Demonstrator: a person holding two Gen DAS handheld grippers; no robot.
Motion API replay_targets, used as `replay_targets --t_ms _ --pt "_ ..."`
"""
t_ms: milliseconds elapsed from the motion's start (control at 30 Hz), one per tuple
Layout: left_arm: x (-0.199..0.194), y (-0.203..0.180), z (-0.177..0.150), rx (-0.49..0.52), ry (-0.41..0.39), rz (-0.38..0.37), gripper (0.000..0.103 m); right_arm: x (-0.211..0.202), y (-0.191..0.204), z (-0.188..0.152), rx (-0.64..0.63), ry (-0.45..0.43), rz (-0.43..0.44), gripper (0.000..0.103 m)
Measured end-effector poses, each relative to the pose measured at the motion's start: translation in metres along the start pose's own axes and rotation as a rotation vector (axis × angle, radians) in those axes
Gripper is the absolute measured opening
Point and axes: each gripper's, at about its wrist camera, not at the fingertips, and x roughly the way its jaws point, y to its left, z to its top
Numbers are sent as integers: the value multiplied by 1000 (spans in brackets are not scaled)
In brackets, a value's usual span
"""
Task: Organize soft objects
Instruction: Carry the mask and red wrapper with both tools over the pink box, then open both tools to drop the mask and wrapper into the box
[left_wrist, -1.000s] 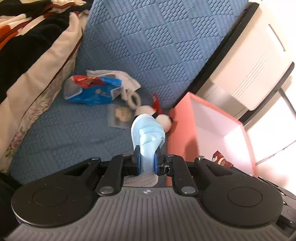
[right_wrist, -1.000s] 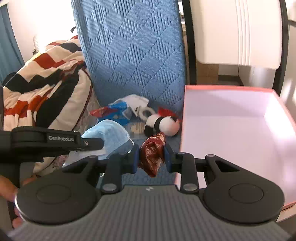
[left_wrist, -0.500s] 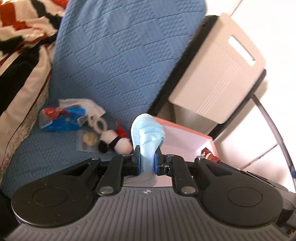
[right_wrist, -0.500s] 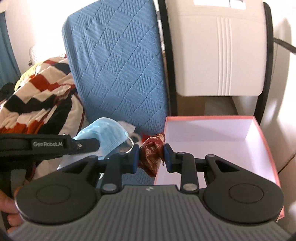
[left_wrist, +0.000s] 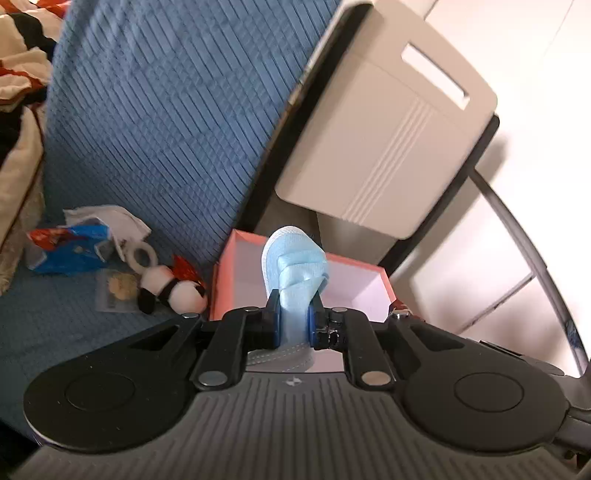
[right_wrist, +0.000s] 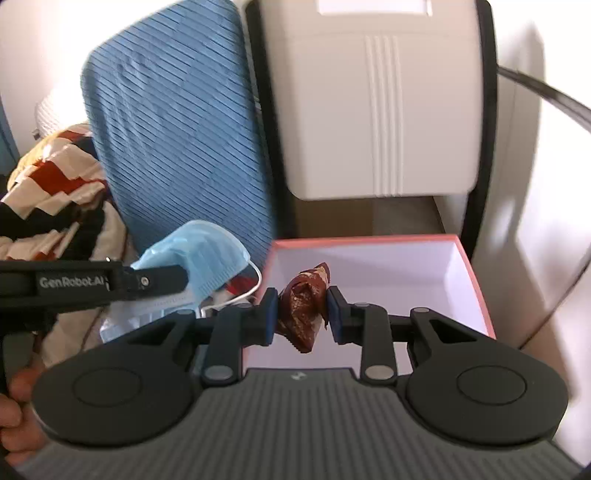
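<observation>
Two grippers each pinch a soft item above the pink box (right_wrist: 476, 291). The left gripper (left_wrist: 293, 319) squeezes a pale blue face mask (left_wrist: 295, 273), bunched into folds, its long axis running away from the camera and up toward the box's far wall. In the right wrist view the mask (right_wrist: 201, 254) hangs sideways off the left gripper (right_wrist: 177, 280), ear loop dangling. The right gripper (right_wrist: 303, 314) clamps a crumpled dark red wrapper (right_wrist: 304, 310), which stands roughly upright between the pads, over the white inside of the box. The box sits beside a blue quilted cushion (left_wrist: 166, 110). On the cushion's seat lie a panda plush (left_wrist: 170, 291), a blue packet (left_wrist: 70, 251) and a white cloth (left_wrist: 110, 218). A patterned blanket (right_wrist: 51, 192) lies to the left.
</observation>
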Motion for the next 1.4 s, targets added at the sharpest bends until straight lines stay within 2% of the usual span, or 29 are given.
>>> replay_targets --t_ms 400,667,833,1067,1200,1233,1300,1400 --pt "77 -25 -26 54 126 21 16 44 -61 -46 55 139 -46 32" --pt "119 -29 -43 83 201 55 16 74 -87 -79 96 233 -55 32" --pt "130 -29 -49 99 206 76 16 96 -99 -95 105 290 -62 33" --pt "133 -32 -54 119 217 77 17 104 -111 -101 131 312 -64 35" --pt "133 -35 -54 131 227 86 42 106 -115 -95 157 312 -82 43" --pt "130 -35 -53 131 218 78 44 104 -115 -93 167 308 -80 49" --pt "123 -37 -51 145 199 63 44 100 -115 -91 175 300 -70 53" --pt "111 -38 -46 156 172 68 44 92 -110 -86 167 285 -74 53"
